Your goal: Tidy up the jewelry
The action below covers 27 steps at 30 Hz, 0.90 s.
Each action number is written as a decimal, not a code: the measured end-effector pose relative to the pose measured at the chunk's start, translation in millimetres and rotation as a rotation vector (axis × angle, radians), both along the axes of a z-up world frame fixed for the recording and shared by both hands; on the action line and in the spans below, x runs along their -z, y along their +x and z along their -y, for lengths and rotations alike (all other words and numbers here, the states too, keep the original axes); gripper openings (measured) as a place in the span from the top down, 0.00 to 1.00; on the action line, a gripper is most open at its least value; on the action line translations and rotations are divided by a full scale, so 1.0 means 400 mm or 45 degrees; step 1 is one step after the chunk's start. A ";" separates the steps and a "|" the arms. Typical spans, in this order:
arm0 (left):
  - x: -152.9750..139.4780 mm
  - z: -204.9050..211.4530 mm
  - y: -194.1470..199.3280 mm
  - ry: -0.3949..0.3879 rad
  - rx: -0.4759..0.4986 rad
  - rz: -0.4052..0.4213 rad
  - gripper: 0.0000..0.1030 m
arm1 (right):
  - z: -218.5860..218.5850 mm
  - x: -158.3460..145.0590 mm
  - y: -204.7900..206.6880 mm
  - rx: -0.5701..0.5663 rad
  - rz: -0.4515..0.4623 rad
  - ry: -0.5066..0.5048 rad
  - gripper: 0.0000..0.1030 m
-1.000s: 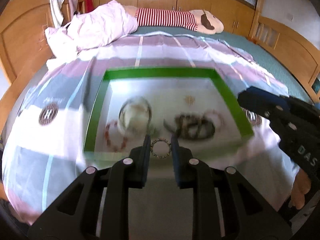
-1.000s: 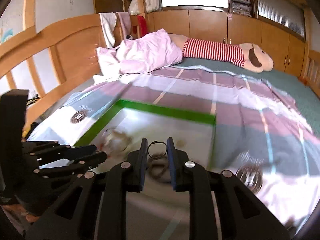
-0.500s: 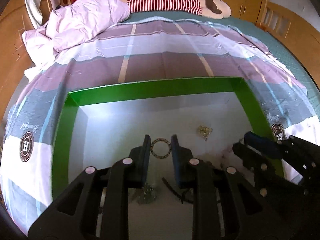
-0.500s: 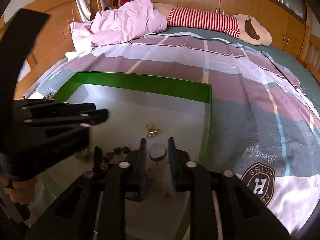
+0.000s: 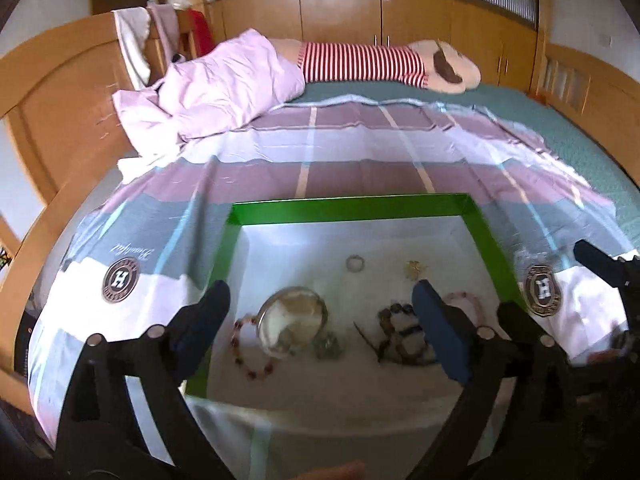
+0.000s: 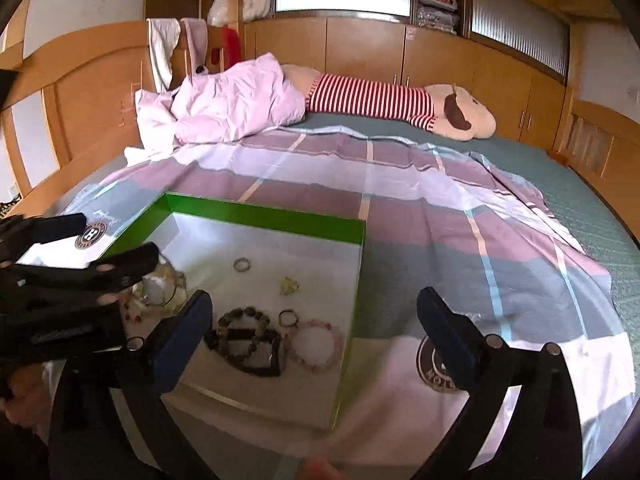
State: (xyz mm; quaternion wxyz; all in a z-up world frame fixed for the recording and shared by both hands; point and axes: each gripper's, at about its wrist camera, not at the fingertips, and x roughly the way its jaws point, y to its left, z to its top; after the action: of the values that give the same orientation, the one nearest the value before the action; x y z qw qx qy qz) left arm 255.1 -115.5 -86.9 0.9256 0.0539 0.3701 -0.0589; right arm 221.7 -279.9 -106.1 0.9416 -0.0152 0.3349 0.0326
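A green-rimmed white tray [image 5: 348, 207] [image 6: 264, 214] lies on the bed and holds the jewelry. In it are a small beaded ring [image 5: 355, 263] [image 6: 241, 264], a gold piece [image 5: 415, 269] [image 6: 289, 285], a round silver-rimmed dish [image 5: 291, 320], a red bead bracelet [image 5: 250, 354], dark bead bracelets [image 6: 242, 330], a small dark ring [image 6: 287, 317] and a pink bracelet [image 6: 316, 343]. My left gripper [image 5: 320, 312] is open and empty above the tray's near side. My right gripper [image 6: 314, 320] is open and empty over the tray's right edge.
The tray sits on a striped purple and grey sheet [image 5: 360, 148]. A pink duvet [image 5: 224, 84] and a striped plush toy [image 5: 380, 66] lie at the far end. Wooden bed rails [image 5: 52, 92] and cupboards [image 6: 440, 56] surround the bed.
Both grippers have opened and pulled back. The beaded ring held by the left and the dark ring held by the right now lie in the tray.
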 end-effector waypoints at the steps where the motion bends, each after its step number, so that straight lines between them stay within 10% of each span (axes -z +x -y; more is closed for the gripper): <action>1: -0.008 -0.004 -0.016 0.002 -0.010 0.012 0.09 | -0.007 -0.004 -0.004 -0.004 -0.016 -0.005 0.03; 27: -0.028 -0.064 -0.132 -0.001 -0.058 -0.034 0.04 | -0.067 0.018 -0.053 0.009 -0.096 0.036 0.03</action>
State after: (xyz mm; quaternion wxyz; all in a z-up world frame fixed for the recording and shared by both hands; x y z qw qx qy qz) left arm 202.2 -89.8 -75.8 0.9217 0.0444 0.3835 -0.0387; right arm 200.5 -253.3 -113.3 0.9285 0.0006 0.3698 0.0345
